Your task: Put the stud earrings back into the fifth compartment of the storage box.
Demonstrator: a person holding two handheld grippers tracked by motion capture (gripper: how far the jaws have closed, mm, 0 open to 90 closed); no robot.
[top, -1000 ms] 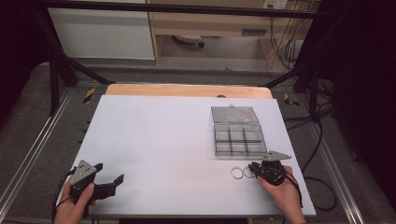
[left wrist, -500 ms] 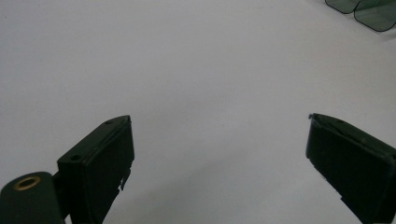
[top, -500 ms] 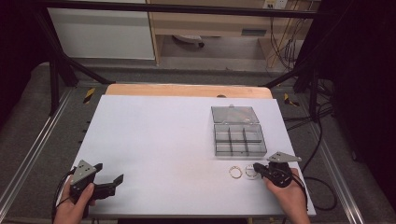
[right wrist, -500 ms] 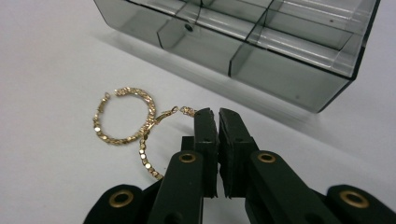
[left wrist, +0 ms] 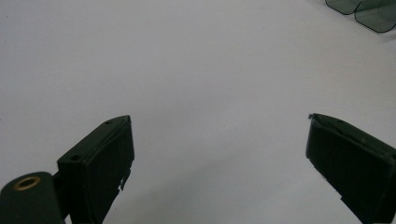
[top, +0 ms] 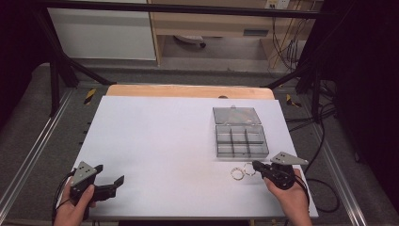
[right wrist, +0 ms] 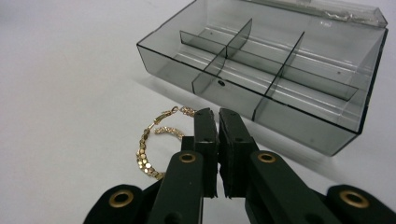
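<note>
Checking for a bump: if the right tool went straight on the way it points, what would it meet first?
Probably the near wall of the open grey compartment box; the right tool is shut and aimed at it, though depth is unclear.

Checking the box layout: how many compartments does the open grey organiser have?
6, in two rows of three inside the organiser box: three along its near wall and three behind them toward the hinged lid. All look empty.

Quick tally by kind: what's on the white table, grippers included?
gold hoops: 2
clear compartment box, lid open: 1
grippers, left gripper with jaws apart and right gripper with jaws together: 2
Total: 5
</note>
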